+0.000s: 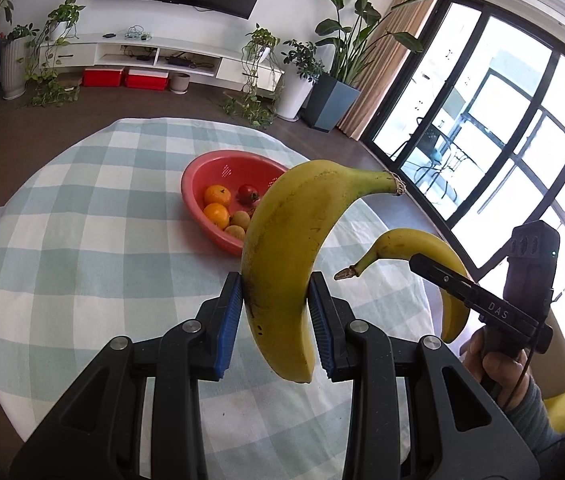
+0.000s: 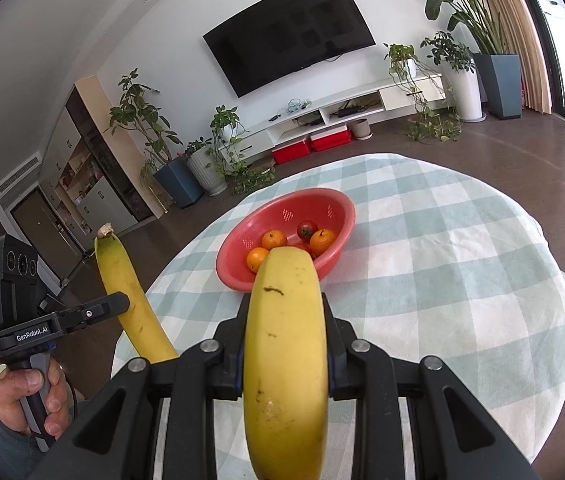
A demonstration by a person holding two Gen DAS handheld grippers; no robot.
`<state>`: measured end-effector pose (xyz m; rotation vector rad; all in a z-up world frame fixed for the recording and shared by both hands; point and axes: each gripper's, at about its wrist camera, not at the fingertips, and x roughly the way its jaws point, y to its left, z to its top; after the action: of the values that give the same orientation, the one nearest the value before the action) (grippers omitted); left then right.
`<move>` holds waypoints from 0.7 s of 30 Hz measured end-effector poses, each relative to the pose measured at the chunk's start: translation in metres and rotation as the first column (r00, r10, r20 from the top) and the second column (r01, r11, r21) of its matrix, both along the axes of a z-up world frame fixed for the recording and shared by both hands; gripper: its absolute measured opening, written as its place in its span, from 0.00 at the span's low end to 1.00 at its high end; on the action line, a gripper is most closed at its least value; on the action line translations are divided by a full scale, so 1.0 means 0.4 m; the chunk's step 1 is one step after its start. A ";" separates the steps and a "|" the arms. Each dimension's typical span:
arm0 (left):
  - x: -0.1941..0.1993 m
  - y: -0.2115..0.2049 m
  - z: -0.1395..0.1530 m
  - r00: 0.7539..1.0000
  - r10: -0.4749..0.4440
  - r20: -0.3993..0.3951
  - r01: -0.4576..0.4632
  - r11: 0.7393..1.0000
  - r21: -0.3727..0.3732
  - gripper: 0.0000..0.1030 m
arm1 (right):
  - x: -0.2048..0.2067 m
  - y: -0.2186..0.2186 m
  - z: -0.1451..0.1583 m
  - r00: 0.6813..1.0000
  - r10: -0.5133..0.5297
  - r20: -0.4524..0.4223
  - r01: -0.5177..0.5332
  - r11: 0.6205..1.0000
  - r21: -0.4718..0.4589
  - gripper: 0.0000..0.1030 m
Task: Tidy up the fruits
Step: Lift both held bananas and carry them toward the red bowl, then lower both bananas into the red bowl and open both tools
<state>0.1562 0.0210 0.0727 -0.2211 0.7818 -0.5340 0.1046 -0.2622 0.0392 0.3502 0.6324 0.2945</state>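
Two bananas, two grippers – one each, both held up off the table. Starting on the left side: the left gripper (image 1: 274, 312) has its blue pads (image 1: 229, 322) clamped on the lower half of the left banana (image 1: 282, 248), which curves up and over to the right so the stem tip hangs in the air in front of the bowl. From the other camera you can see the person's left hand (image 2: 28, 398) wrapped round the handle of that gripper, with the same banana (image 2: 134, 300) sticking up past its finger.

Moving toward the middle, the red bowl (image 1: 194, 184) sits on the checked tablecloth (image 1: 82, 240), farther out on the table than both grippers. It already has a few oranges (image 2: 322, 241) and a small red fruit (image 2: 307, 230) in it, plus a couple of brownish-yellow ones (image 1: 240, 219) I can't identify.

Over on the right, the right gripper (image 2: 284, 360) is squeezed tight around the right banana (image 2: 286, 352) about midway along, with the fruit pointing straight out toward the bowl – its far end covers part of the bowl's contents from that angle. The left camera shows this banana (image 1: 414, 244) from the side, arched, stem pointing left and down, and the person's right hand (image 1: 494, 364) on the grip below it.

Neither banana touches the bowl or the cloth.
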 end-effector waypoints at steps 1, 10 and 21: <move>0.009 -0.004 0.011 1.000 -0.005 0.005 0.005 1.000 -0.002 0.30 | 0.008 0.000 0.013 1.000 0.002 0.009 -0.002 1.000 -0.002 0.29; 0.143 -0.036 0.106 0.999 -0.038 0.033 0.038 0.999 -0.011 0.30 | 0.114 0.046 0.127 0.994 0.055 0.090 -0.050 0.997 -0.060 0.29; 0.357 -0.055 0.089 0.998 -0.049 -0.050 0.047 0.998 -0.044 0.30 | 0.334 0.064 0.102 0.999 0.036 0.032 -0.037 0.999 0.015 0.29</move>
<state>0.2990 -0.0009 0.1085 -0.2563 0.8279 -0.5928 0.2381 -0.2366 0.0801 0.3490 0.6057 0.3398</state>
